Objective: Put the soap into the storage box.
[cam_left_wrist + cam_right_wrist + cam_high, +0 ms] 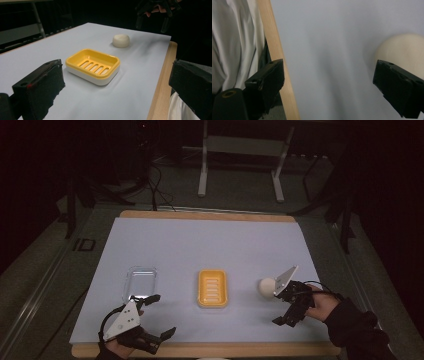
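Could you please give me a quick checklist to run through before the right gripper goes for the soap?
1. Right gripper open: ok, jaws wide apart.
2. Soap free on the table: ok, nothing touches it.
3. Soap between the right jaws: not ok, it lies beside one jaw.
4. Yellow soap dish empty and upright: ok.
5. Left gripper out of the way: ok, open near the clear lid.
6. Soap's grip firmness: cannot tell.

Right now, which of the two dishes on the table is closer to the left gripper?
The clear dish: it sits just ahead of the left gripper, near one jaw tip. The yellow dish lies farther off, at the middle of the table.
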